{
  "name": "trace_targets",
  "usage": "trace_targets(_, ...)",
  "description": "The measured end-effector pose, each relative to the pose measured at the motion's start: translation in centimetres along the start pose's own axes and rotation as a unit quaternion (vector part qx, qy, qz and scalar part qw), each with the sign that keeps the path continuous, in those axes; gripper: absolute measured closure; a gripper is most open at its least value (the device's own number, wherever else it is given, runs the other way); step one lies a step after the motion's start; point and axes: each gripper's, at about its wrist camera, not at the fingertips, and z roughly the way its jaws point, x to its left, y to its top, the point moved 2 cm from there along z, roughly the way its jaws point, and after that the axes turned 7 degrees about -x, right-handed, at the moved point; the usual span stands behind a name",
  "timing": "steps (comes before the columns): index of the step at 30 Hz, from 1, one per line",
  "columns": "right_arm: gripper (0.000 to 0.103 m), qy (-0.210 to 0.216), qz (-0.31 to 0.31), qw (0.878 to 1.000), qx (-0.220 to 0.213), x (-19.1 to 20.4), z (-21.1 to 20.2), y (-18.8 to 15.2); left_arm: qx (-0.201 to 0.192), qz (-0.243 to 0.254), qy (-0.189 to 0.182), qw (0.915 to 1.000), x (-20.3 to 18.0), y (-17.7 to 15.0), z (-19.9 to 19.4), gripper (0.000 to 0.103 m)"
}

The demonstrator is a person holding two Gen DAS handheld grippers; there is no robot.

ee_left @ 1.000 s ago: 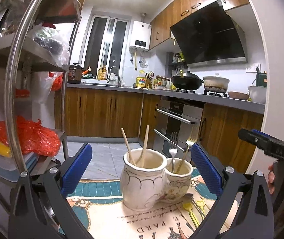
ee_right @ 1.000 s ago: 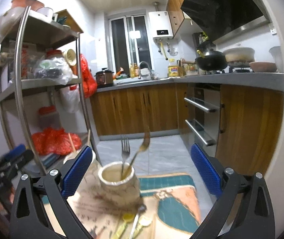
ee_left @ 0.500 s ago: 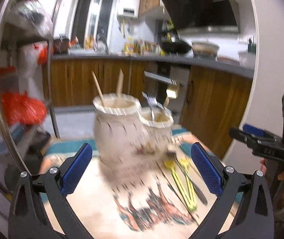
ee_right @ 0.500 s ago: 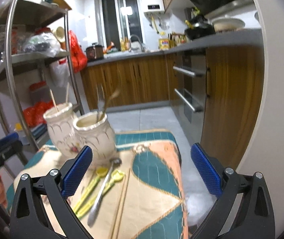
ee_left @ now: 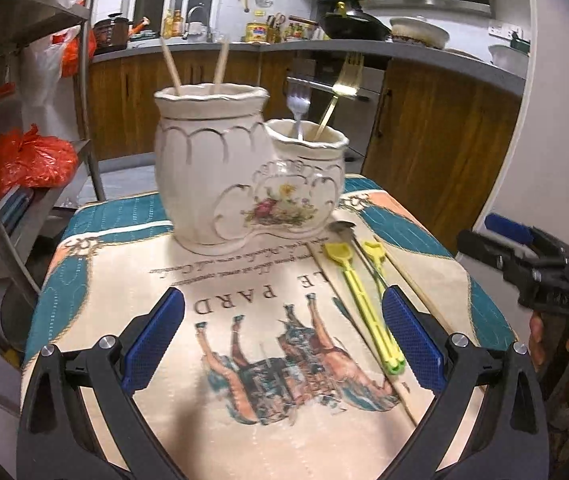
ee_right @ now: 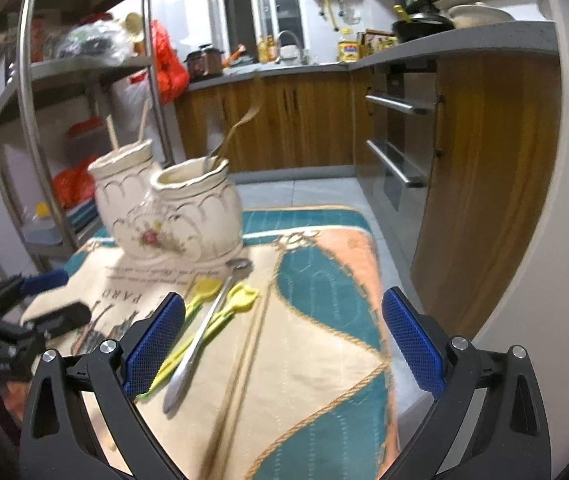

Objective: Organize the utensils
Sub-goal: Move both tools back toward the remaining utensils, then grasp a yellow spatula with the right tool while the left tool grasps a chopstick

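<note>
Both views tipped down since a second ago: cloth-covered counter (ee_left: 96,220) now fills frame, loose utensils in sight. Suggests sorted batch done, next pick starting.

Twin ceramic holder (ee_left: 240,176) at 12 o'clock: chopsticks (ee_left: 172,66) in tall pot, two forks (ee_left: 300,108) in short pot.

Still loose, 2 o'clock from left tool (ee_left: 284,344): yellow plastic spoons (ee_left: 358,286), metal spoon (ee_right: 200,332), chopstick pair (ee_right: 244,356).

Left tool spread wide, empty, touching nothing. Right tool (ee_right: 284,344) likewise wide, empty, above metal spoon and chopstick pair, no contact.
</note>
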Motion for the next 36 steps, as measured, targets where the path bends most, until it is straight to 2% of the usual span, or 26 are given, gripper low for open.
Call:
trace_targets(6,0.005,0.02,-0.032,0.999,0.022,3.3,0.8,-0.1,-0.016,-0.007,0.018,0.9997,1.5,0.7,-1.1,0.006)
trace_targets(12,0.01,0.027,-0.043,0.996,0.071,6.4,3.3,-0.8,-0.025,0.003,0.041,0.9988,2.7,0.5,-1.4,0.006)
trace_targets(15,0.026,0.023,-0.046,0.994,0.093,7.4,4.4,-1.5,-0.03,0.008,0.036,0.9989,2.8,0.4,-1.6,0.006)
trace_targets(17,0.042,0.02,-0.041,0.993,0.108,7.7,5.1,-1.8,-0.03,0.006,0.029,0.9991,3.0,0.2,-1.5,0.006)
trace_targets(21,0.056,0.021,-0.022,0.992,0.122,7.7,5.8,-1.7,-0.025,-0.002,0.018,0.9995,3.3,-0.2,-1.1,0.006)
trace_targets(26,0.08,0.016,-0.021,0.99,0.141,8.0,6.5,-1.5,-0.028,-0.014,0.002,0.9995,3.7,-0.2,-1.2,0.006)
trace_targets(36,0.083,0.007,-0.007,0.983,0.185,7.7,8.2,-1.2,-0.031,-0.02,-0.008,0.9993,3.6,-0.1,-1.4,0.006)
